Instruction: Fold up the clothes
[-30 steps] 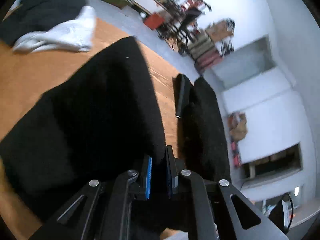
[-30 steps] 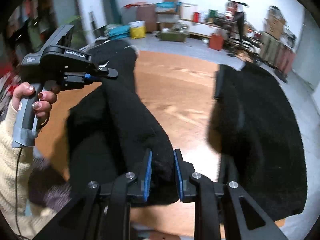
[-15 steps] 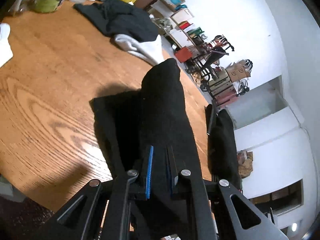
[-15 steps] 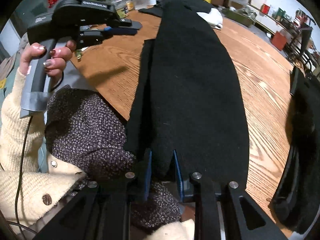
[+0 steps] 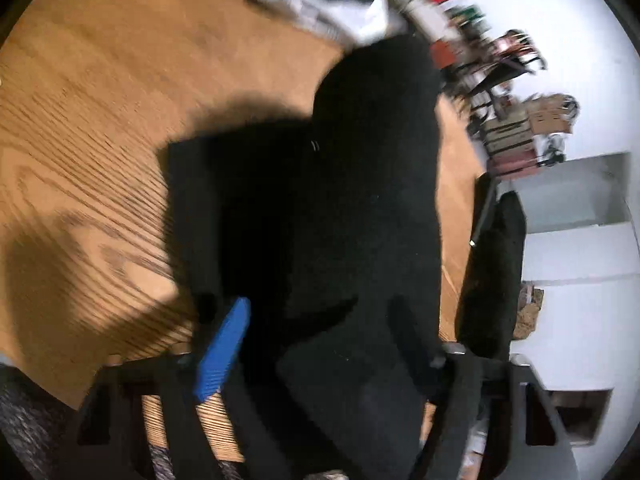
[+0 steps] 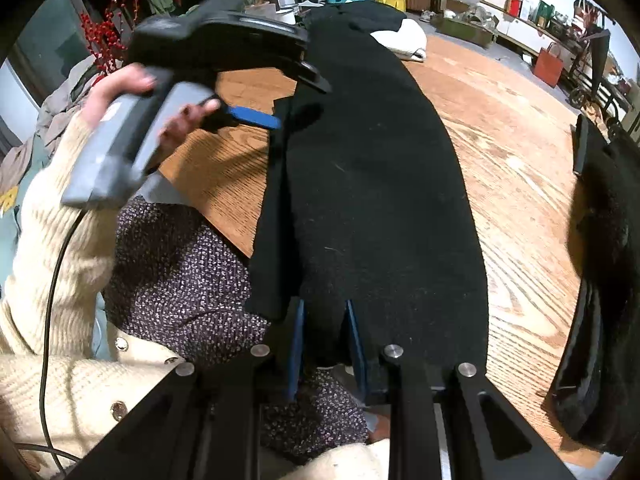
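Lowered onto table [image 6: 500, 128], black garment [image 6: 380, 180]; left tool [image 5: 316, 344] opening.

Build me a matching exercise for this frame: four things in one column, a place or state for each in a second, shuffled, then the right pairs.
Things:
1. black garment
2. left tongs
3. right tongs
4. white clothing

Places or states:
A. bunched at the far end of the wooden table
B. clamped on the garment's near edge
C. spread lengthwise along the table
D. jaws opening, at the garment's left edge

Pairs: 1-C, 2-D, 3-B, 4-A
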Demonstrator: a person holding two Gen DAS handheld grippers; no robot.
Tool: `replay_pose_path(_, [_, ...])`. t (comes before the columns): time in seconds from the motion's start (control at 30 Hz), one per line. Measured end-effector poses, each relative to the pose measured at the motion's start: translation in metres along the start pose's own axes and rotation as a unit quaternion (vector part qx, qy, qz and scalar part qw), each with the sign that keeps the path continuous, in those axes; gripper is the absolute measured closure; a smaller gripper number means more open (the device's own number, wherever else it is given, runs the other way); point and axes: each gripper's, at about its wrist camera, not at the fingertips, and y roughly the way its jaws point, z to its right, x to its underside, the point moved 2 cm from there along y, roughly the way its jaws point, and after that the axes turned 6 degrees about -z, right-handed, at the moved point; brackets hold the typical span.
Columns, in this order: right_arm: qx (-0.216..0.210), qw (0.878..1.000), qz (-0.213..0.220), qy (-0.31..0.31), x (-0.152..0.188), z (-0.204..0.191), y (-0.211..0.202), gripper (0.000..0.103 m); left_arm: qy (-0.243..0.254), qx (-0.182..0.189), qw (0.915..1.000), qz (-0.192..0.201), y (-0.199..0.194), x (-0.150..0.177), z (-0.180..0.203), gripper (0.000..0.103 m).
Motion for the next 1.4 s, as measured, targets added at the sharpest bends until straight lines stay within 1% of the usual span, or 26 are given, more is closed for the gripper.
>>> replay_pose_path(0.03, [-0.003, 1.0, 0.0, 0.002, 0.0, 0.0, 0.0, 0.08, 0.004, -0.013, 0.9998, -0.012, 0.008, -0.004, 0.004, 0.057])
replay_pose_path(0.07, [-0.005, 1.0, 0.0, 0.004, 0.0, -0.001, -0.001, 0.08, 0.01, -0.036, 0.9991, -0.022, 0.015, -0.007, 0.007, 0.073])
replay_pose_path(0.1, [-0.006, 1.0, 0.003, 0.006, 0.0, -0.001, -0.002, 0.08, 0.012, -0.049, 0.998, -0.037, 0.021, -0.011, 0.009, 0.083])
replay_pose_path(0.17, [-0.011, 1.0, 0.012, 0.005, -0.001, -0.003, -0.007, 0.081, 0.013, -0.038, 0.9981, -0.047, 0.016, -0.013, 0.011, 0.09])
replay_pose_path(0.23, [-0.011, 0.999, 0.034, -0.005, -0.003, -0.007, -0.023, 0.081, 0.031, -0.02, 0.9989, -0.03, -0.005, -0.012, 0.016, 0.091])
replay_pose_path(0.33, [-0.049, 0.997, 0.05, -0.027, -0.004, -0.02, -0.038, 0.081, 0.054, -0.017, 0.9984, -0.001, -0.04, -0.008, 0.015, 0.091])
replay_pose_path(0.5, [-0.09, 0.994, -0.014, -0.06, -0.006, -0.049, 0.007, 0.08, 0.011, -0.056, 0.9981, -0.024, -0.031, -0.007, -0.031, 0.091])
replay_pose_path(0.53, [-0.096, 0.993, -0.036, -0.058, -0.006, -0.055, 0.024, 0.076, 0.003, -0.058, 0.998, -0.027, -0.025, -0.008, -0.039, 0.091])
replay_pose_path(0.57, [-0.102, 0.991, -0.057, -0.058, -0.005, -0.059, 0.04, 0.071, -0.011, -0.058, 0.9978, -0.032, -0.02, -0.009, -0.046, 0.085])
replay_pose_path(0.6, [-0.106, 0.989, -0.08, -0.06, -0.003, -0.063, 0.05, 0.062, -0.026, -0.057, 0.9974, -0.036, -0.016, -0.01, -0.052, 0.078])
replay_pose_path(0.63, [-0.11, 0.987, -0.099, -0.063, -0.002, -0.067, 0.059, 0.057, -0.035, -0.052, 0.9973, -0.037, -0.017, -0.01, -0.055, 0.077])
replay_pose_path(0.67, [-0.12, 0.986, -0.097, -0.068, -0.002, -0.066, 0.053, 0.057, -0.036, -0.061, 0.9967, -0.039, -0.022, -0.01, -0.054, 0.063])
replay_pose_path(0.7, [-0.13, 0.984, -0.094, -0.072, -0.002, -0.065, 0.048, 0.054, -0.031, -0.087, 0.9954, -0.025, -0.031, -0.008, -0.051, 0.043])
replay_pose_path(0.77, [-0.164, 0.982, -0.072, -0.064, -0.006, -0.056, 0.029, 0.046, -0.018, -0.145, 0.9892, 0.013, -0.054, -0.005, -0.043, 0.036])
replay_pose_path(0.8, [-0.191, 0.98, -0.045, -0.045, -0.01, -0.044, 0.014, 0.035, -0.008, -0.163, 0.9861, 0.032, -0.064, -0.004, -0.037, 0.036])
replay_pose_path(0.83, [-0.209, 0.978, -0.01, -0.021, -0.015, -0.028, -0.002, 0.029, 0.009, -0.174, 0.9832, 0.055, -0.075, -0.001, -0.027, 0.036])
replay_pose_path(0.87, [-0.223, 0.974, 0.024, 0.002, -0.019, -0.011, -0.016, 0.028, 0.036, -0.177, 0.9807, 0.074, -0.083, 0.003, -0.014, 0.036])
replay_pose_path(0.9, [-0.214, 0.975, 0.053, 0.027, -0.023, 0.007, -0.025, 0.027, 0.069, -0.182, 0.9773, 0.083, -0.084, 0.005, 0.0, 0.043])
replay_pose_path(0.93, [-0.193, 0.978, 0.063, 0.048, -0.026, 0.02, -0.025, 0.027, 0.102, -0.19, 0.9726, 0.088, -0.083, 0.006, 0.015, 0.059])
replay_pose_path(0.97, [-0.161, 0.983, 0.056, 0.068, -0.029, 0.032, -0.016, 0.028, 0.135, -0.197, 0.9667, 0.094, -0.082, 0.008, 0.03, 0.092])
replay_pose_path(1.03, [-0.1, 0.988, 0.04, 0.107, -0.036, 0.054, 0.0, 0.033, 0.158, -0.217, 0.9605, 0.073, -0.065, 0.0, 0.049, 0.095])
replay_pose_path(1.13, [-0.077, 0.99, -0.016, 0.119, -0.042, 0.062, 0.033, 0.042, 0.139, -0.225, 0.9634, 0.047, -0.047, -0.026, 0.051, 0.095])
replay_pose_path(1.23, [-0.056, 0.993, -0.067, 0.076, -0.036, 0.052, 0.055, 0.035, 0.12, -0.21, 0.9702, 0.014, -0.022, -0.061, 0.056, 0.095])
replay_pose_path(1.3, [-0.045, 0.991, -0.104, 0.065, -0.024, 0.047, 0.073, 0.034, 0.088, -0.211, 0.9735, -0.001, -0.008, -0.082, 0.047, 0.095])
replay_pose_path(1.37, [-0.046, 0.994, -0.082, 0.052, -0.017, 0.042, 0.071, 0.029, 0.053, -0.214, 0.9754, -0.014, 0.006, -0.103, 0.037, 0.095])
replay_pose_path(1.4, [-0.046, 0.994, -0.086, 0.045, -0.013, 0.039, 0.071, 0.028, 0.036, -0.215, 0.9758, -0.02, 0.013, -0.113, 0.032, 0.095])
